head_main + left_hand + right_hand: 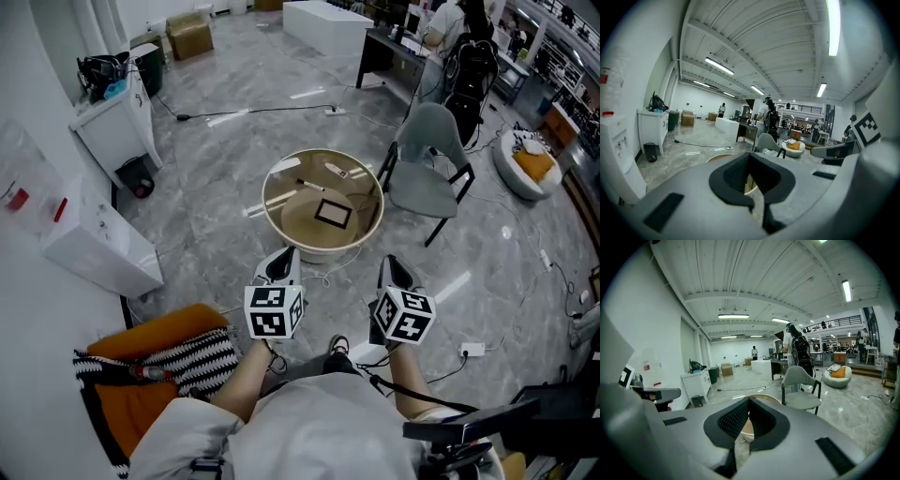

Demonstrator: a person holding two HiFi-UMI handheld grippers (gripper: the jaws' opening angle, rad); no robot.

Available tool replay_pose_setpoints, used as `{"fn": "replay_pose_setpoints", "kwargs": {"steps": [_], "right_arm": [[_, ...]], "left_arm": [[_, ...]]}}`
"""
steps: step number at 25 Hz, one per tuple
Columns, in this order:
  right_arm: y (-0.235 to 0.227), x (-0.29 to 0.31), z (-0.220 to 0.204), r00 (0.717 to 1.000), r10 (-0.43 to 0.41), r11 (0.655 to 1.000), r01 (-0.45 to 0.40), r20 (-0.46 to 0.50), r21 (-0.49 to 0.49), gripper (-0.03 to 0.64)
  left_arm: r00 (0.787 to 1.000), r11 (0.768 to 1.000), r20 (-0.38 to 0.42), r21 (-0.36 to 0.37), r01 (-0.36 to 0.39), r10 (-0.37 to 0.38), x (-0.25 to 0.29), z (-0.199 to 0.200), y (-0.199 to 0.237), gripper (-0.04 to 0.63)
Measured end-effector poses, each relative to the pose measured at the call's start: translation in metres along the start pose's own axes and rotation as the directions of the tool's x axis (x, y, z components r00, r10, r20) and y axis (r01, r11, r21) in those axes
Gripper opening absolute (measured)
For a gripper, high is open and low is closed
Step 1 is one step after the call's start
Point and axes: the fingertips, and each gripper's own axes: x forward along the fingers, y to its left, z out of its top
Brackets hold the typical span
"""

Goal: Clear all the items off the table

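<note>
It looks like the reaching step. The left gripper (280,262) and right gripper (395,270) have their fingers closed and empty. The bench (278,228) is ahead of the fingers. Next, they probably open over the pen (309,185).

The polished grey marble floor (225,197) runs right across the hall, catching glare. A white cabinet (112,127) stands by the white wall (37,56) at upper left, with cardboard boxes (190,36) beyond it. A grey chair (427,159) sits right of centre and a round cushioned seat (527,167) at far right. Strip lights (719,66) line the ribbed ceiling (764,42).
</note>
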Motion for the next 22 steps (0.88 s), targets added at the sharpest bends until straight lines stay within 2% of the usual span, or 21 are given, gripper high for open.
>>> {"fn": "replay_pose_setpoints", "kwargs": {"steps": [7, 22], "right_arm": [[-0.04, 0.042, 0.041, 0.999, 0.037, 0.999, -0.036, 0.02, -0.023, 0.023], [-0.123, 0.126, 0.082, 0.995, 0.098, 0.995, -0.098, -0.002, -0.011, 0.023]], "left_arm": [[0.999, 1.0, 0.037, 0.015, -0.018, 0.018, 0.053, 0.032, -0.022, 0.007], [0.998, 0.997, 0.016, 0.029, -0.069, 0.068, 0.161, 0.055, -0.059, 0.008]]}}
